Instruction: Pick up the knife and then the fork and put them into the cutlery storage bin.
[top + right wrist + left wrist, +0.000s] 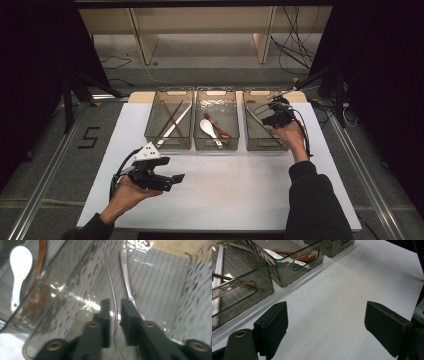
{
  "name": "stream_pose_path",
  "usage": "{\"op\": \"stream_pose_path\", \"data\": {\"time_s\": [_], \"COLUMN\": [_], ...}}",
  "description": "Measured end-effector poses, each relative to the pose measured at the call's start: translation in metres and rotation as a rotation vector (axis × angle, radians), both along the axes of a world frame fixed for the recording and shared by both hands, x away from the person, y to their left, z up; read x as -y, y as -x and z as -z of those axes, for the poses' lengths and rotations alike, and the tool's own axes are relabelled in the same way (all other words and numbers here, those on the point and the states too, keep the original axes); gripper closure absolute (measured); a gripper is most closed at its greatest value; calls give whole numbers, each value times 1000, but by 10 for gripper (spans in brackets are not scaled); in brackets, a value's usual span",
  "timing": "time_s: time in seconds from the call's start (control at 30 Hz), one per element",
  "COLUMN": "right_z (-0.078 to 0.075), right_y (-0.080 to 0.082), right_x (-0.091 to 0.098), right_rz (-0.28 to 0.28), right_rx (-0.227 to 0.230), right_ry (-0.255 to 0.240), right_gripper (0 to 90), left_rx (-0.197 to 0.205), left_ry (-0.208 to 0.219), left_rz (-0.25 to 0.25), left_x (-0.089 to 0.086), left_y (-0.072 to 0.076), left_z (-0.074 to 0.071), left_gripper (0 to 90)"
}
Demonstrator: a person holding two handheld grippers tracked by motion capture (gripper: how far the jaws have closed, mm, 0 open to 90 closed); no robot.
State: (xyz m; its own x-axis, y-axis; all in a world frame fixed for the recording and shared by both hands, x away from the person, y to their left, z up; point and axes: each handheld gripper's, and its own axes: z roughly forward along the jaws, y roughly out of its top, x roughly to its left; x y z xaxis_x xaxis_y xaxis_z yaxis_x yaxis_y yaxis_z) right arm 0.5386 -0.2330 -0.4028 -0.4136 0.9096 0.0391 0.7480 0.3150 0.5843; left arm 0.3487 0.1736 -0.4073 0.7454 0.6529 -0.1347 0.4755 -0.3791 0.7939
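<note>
Three clear trays stand in a row at the back of the white table. My right gripper reaches down into the right tray. In the right gripper view its jaws stand a narrow gap apart, open, with nothing pressed between the pads. A silver metal utensil lies on the tray floor just past them, its wide end hidden under the right-hand jaw. My left gripper hovers low over the near left of the table, and its jaws are wide open over bare table.
The middle tray holds a white spoon and a brown spoon. The left tray holds brown and white chopsticks. Shelving and cables lie beyond the table's far edge.
</note>
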Motion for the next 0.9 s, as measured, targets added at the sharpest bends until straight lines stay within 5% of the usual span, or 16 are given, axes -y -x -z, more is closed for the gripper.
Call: {"op": "stream_pose_path", "data": {"time_s": [0.5,0.9], "right_z": [-12,-26], "right_y": [28,72], "right_x": [5,3], "right_rz": [-29,-63], "right_rx": [37,136], "right_ry": [-95,-180], "right_gripper": [506,378], "left_rx": [6,8], "left_ry": [11,18], "left_rz": [-5,-7], "left_x": [-1,-1], "left_y": [0,0], "left_z": [-1,-1], "left_gripper": [184,184]}}
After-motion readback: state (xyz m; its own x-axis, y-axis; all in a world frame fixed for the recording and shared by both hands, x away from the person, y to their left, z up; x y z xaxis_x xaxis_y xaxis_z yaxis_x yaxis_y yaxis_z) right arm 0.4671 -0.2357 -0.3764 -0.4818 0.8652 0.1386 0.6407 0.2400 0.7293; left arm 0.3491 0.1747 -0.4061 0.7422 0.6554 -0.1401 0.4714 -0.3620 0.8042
